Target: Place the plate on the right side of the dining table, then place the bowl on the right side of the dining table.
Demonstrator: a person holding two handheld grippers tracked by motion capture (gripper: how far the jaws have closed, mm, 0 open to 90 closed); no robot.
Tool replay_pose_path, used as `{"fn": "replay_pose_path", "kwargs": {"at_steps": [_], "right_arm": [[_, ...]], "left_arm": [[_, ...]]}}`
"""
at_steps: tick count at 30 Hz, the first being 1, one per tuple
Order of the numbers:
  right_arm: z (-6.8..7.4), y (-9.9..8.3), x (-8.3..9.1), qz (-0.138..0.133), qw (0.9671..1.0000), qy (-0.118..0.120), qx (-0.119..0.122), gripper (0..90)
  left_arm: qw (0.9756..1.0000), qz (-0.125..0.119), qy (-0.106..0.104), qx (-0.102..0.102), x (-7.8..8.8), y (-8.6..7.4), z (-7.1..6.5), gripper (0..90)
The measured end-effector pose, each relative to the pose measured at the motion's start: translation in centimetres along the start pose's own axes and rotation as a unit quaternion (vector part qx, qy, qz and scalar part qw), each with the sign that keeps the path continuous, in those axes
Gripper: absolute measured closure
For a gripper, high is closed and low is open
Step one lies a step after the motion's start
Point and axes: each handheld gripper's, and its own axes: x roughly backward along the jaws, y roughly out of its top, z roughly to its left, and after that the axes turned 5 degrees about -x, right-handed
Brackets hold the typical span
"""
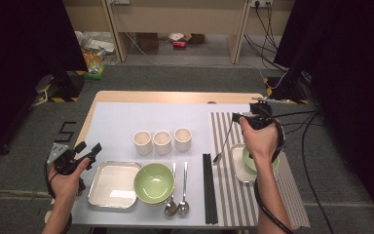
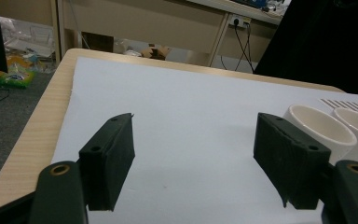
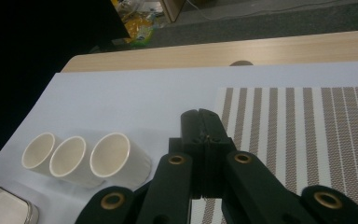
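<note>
My right gripper [image 1: 235, 117] hovers over the far part of the striped placemat [image 1: 292, 195], its jaws pressed together [image 3: 200, 115] on the tip of a metal spoon [image 1: 223, 142]. The spoon hangs down and towards me, its bowl just above the mat's left edge. A small metal tray [image 1: 235, 165] with a green bowl [image 1: 248, 162] in it lies on the mat, partly hidden under the right hand. My left gripper [image 1: 88, 147] is held at the table's left edge, jaws wide apart [image 2: 193, 140] with nothing between them.
Three cream cups [image 1: 162, 142] [image 3: 116, 159] [image 2: 320, 128] stand in a row mid-table. Nearer me lie a metal tray [image 1: 113, 185], a green bowl [image 1: 154, 183], two spoons [image 1: 177, 205] and black chopsticks [image 1: 209, 189]. A pale sheet [image 1: 121, 119] covers the table; cables trail at right.
</note>
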Motion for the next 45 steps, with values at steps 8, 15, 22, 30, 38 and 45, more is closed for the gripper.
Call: {"fn": "replay_pose_path", "kwargs": {"at_steps": [8,15,22,30,38,45], "right_arm": [[-1.0,0.5,1.1,-0.012,0.9998,-0.011,-0.007,90.0],[-1.7,0.5,1.6,-0.015,0.9997,-0.018,-0.009,90.0],[-2.2,0.2,2.1,-0.022,0.9994,-0.02,-0.016,90.0],[-2.6,0.9,2.9,-0.033,0.9991,-0.022,-0.016,90.0],[-3.4,0.6,3.2,-0.036,0.9986,-0.028,-0.025,90.0],[-3.8,0.9,3.2,-0.039,0.9986,-0.027,-0.024,90.0]], "left_arm": [[1.0,0.002,0.0,-0.001,-0.1,-0.1,-0.2,28.0],[1.0,0.004,-0.004,-0.004,-0.4,0.0,-0.3,28.0],[1.0,0.005,-0.004,-0.003,-0.7,0.0,-0.2,28.0],[1.0,0.001,-0.001,-0.001,-1.0,0.4,-0.2,28.0],[1.0,0.001,0.0,-0.001,-0.6,0.3,-0.1,28.0],[1.0,0.002,0.004,0.0,-0.4,0.3,0.0,28.0]]}}
